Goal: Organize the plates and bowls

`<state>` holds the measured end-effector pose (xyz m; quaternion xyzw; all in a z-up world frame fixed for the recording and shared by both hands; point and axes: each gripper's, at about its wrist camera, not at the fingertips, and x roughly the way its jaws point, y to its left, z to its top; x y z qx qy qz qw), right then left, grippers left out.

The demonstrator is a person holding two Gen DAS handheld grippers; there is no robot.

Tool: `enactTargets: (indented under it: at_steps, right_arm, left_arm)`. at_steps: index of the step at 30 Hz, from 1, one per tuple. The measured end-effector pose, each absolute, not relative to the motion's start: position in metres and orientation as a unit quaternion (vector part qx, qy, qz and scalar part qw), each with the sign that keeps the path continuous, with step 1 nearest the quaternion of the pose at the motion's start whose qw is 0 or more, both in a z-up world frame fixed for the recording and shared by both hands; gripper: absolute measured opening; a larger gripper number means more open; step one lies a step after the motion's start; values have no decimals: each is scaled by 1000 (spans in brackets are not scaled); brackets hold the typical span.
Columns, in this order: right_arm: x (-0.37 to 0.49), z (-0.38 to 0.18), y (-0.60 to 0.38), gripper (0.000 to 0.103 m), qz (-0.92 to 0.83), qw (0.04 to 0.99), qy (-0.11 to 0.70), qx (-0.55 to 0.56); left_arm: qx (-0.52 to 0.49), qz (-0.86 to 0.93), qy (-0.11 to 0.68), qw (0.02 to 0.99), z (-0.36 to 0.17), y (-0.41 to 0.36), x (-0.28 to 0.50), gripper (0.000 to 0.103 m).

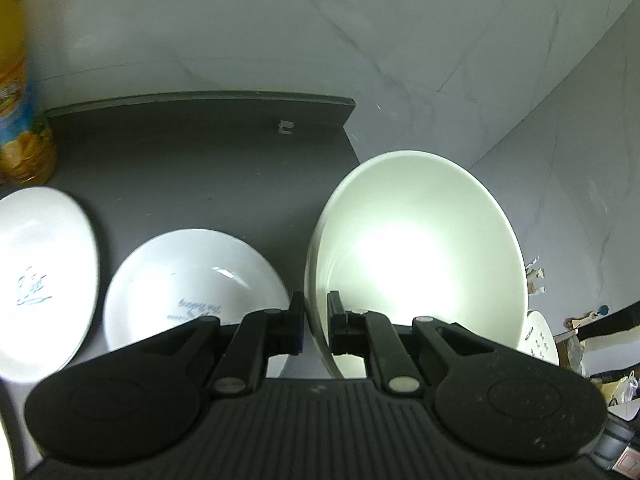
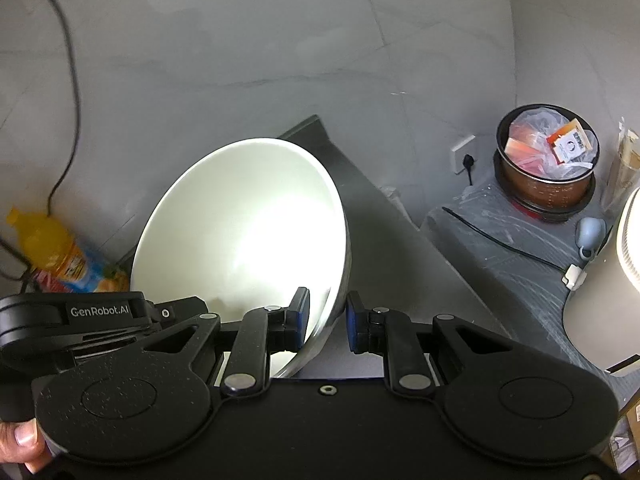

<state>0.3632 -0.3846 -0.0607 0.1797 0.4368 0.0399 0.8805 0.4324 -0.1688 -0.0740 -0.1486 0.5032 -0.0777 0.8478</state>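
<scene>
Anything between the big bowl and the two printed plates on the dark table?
Nothing visible. The big bowl, its rim pinched by the left gripper, sits right of the nearer printed plate; only bare dark table lies between.

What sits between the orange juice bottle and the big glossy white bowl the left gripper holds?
Two white printed plates on the dark grey table, seen from the left wrist.

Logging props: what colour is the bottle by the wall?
Orange-yellow drink bottle with a blue label; clearest in the right wrist view.
</scene>
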Motion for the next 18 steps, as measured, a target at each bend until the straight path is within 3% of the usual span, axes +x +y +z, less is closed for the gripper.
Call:
enactTargets:
  at_steps: [18]
  right_arm:
    - [303,-53,-365,20,92,876,445,165]
  left_arm:
    - [-171,-39,487,855,-64,-145,352,10]
